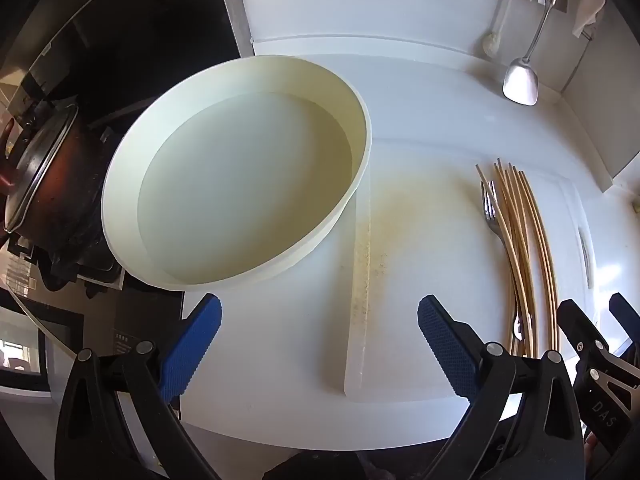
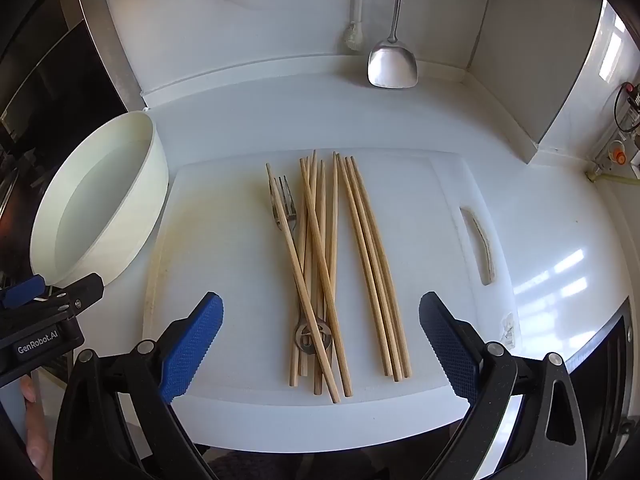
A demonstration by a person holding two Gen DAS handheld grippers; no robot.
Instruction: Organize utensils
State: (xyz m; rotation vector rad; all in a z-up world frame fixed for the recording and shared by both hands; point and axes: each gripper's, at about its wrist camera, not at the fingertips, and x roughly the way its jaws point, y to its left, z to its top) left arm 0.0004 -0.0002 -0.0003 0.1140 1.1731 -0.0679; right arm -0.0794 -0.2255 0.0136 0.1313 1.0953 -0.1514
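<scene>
Right tongs (image 2: 320, 344) wide open, empty, over chopsticks (image 2: 320, 272) and fork (image 2: 285, 208) lying loose on cutting board (image 2: 224, 240) just ahead. Left tongs (image 1: 320, 344) wide open, empty; tub (image 1: 240, 176) ahead-left holds nothing. Sorting not begun, all utensils left.

The left wrist view is taken from above, tilted steeply down, close over the round white tub (image 1: 240, 168), with the chopsticks (image 1: 528, 248) seen at three o'clock. The right wrist view is aimed the same way, close over the chopsticks (image 2: 340, 272), with the tub (image 2: 104, 200) at nine o'clock. The cutting board (image 1: 420, 240) (image 2: 224, 248) and the hanging spatula (image 1: 520, 84) (image 2: 392, 64) are shared by both.
</scene>
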